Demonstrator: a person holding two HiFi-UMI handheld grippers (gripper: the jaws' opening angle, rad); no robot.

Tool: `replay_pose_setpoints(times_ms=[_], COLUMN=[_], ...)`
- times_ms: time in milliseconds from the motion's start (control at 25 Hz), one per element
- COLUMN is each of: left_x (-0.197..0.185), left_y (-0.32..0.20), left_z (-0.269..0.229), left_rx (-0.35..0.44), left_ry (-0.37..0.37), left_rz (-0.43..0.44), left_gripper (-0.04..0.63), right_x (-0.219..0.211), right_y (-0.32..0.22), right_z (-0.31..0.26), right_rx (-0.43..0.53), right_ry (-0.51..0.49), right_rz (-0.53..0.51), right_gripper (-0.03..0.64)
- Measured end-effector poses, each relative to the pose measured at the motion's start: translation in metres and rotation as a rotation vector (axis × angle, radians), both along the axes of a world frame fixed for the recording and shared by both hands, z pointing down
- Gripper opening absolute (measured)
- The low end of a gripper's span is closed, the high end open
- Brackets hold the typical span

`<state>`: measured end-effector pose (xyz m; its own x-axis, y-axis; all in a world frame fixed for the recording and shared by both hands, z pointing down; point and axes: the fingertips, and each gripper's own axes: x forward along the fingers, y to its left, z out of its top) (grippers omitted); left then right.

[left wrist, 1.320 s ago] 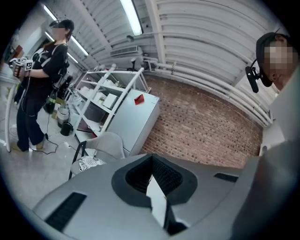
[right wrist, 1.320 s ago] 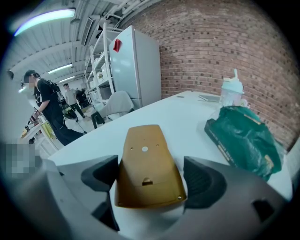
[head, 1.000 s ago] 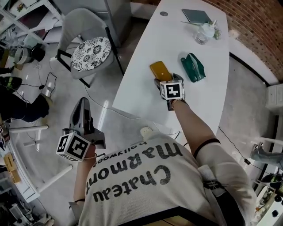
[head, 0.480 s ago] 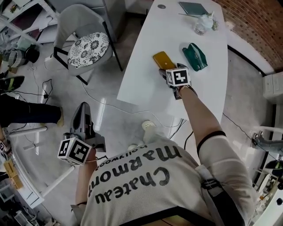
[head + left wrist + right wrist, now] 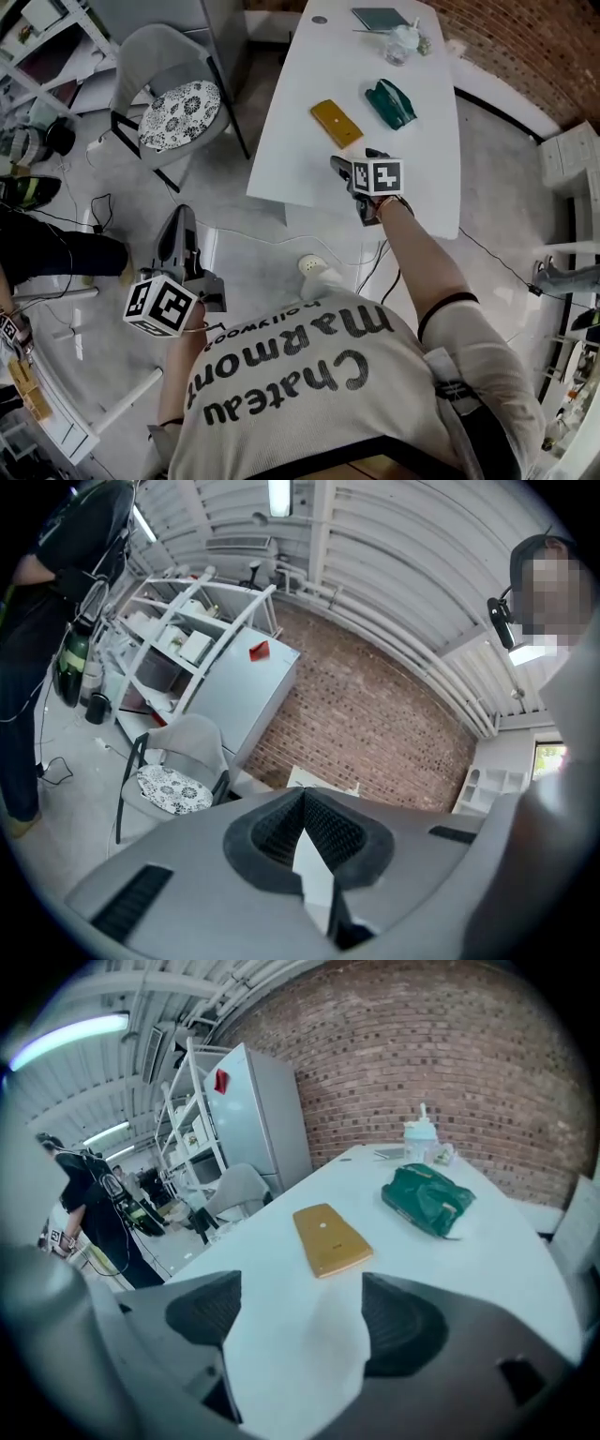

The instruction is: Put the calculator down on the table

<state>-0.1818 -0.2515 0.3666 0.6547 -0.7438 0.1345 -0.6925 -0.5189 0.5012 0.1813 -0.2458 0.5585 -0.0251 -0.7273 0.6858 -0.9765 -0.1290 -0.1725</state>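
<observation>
Jaws on the right gripper [image 5: 300, 1321] stand wide apart with only bare white tabletop between them, though they have just been closing a little. Nothing is held there. The flat yellow rectangular calculator [image 5: 330, 1238] lies on the long white surface [image 5: 292, 159] just ahead of those jaws, apart from both pads and resting flat with one short end turned toward the gripper. Beyond it and to its right, close by but not touching, sits a crumpled dark green pouch [image 5: 427, 1199]. Farther back, near the surface's far end, are a clear plastic cup [image 5: 401, 43] and a thin dark rectangular pad [image 5: 380, 17] (too small to tell what kind). In the head view the right gripper hangs over the near edge of the surface, tilted downward toward the calculator. The left gripper [image 5: 305, 799] is off to the left, over the pale floor and well apart from the surface; its jaws are closed tip to tip on nothing. It points roughly level toward a grey shell chair with a black-and-white patterned cushion [image 5: 180, 101], which stands beside the surface's left edge. A red brick wall [image 5: 441, 1063] runs behind the far end.
</observation>
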Motion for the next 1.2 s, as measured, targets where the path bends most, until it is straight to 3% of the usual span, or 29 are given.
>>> replay_pose_setpoints(times_ms=[480,920,1200], left_x=[0.013,-0.001,-0.001], left_y=[0.047,0.096,0.12], left_z=[-0.04,-0.069,-0.075], left_rx=[0.117,0.201,0.207], left_ry=[0.057,0.125,0.106], left_rz=[0.155,0.25,0.298], left_gripper=[0.002,0.002,0.002], right_x=[-0.079,-0.13,-0.147], right_y=[0.095,0.156,0.192], right_z=[-0.084,-0.194,-0.252], right_rx=[0.17,0.462,0.619], right_ry=[-0.081,-0.176,-0.188], right_rz=[0.08,0.176,0.186], right_gripper=[0.371,0.297,0.228])
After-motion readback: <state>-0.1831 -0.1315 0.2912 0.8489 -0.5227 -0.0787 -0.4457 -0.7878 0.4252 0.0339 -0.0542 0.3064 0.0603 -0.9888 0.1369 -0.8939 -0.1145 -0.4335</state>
